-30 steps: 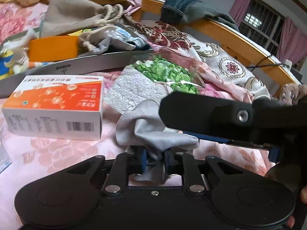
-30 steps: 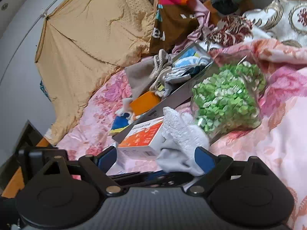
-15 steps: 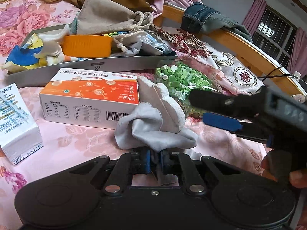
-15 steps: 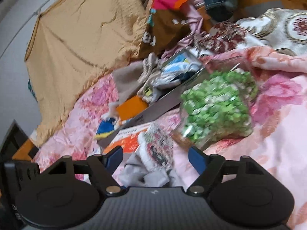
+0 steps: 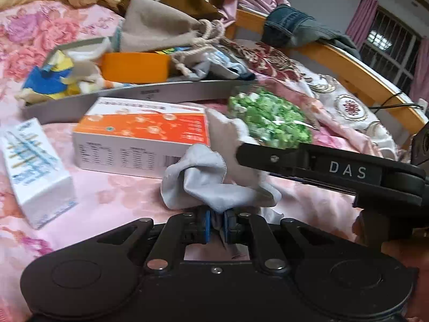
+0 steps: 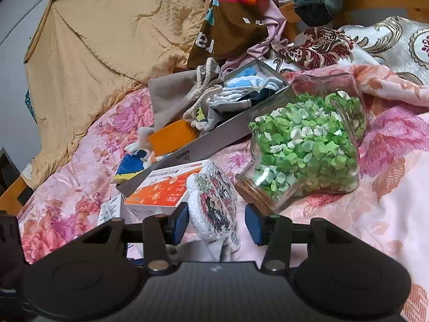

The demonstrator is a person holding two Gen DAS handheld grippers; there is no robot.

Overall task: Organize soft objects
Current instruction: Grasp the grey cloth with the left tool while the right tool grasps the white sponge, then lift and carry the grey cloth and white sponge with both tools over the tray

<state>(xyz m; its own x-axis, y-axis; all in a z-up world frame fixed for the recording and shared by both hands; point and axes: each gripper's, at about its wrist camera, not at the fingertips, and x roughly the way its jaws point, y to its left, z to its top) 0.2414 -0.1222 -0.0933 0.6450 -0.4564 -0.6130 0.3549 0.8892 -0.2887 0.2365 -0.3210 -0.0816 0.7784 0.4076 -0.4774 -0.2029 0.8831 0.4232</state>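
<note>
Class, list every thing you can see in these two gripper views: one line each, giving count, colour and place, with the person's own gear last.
cloth: one, grey with a printed white side, on the bed in front of both grippers
orange box: one, orange and white, behind the cloth
small carton: one, white and blue, left of the orange box
glass jar: one, clear, full of green and white paper stars, lying on its side
grey tray: one, holding socks, an orange block and a drawstring bag
bedspread: one, pink floral
left gripper: black, shut on the cloth
right gripper: black, closing around the cloth

Grey cloth (image 5: 211, 179), bunched, raised over pink bedspread
</note>
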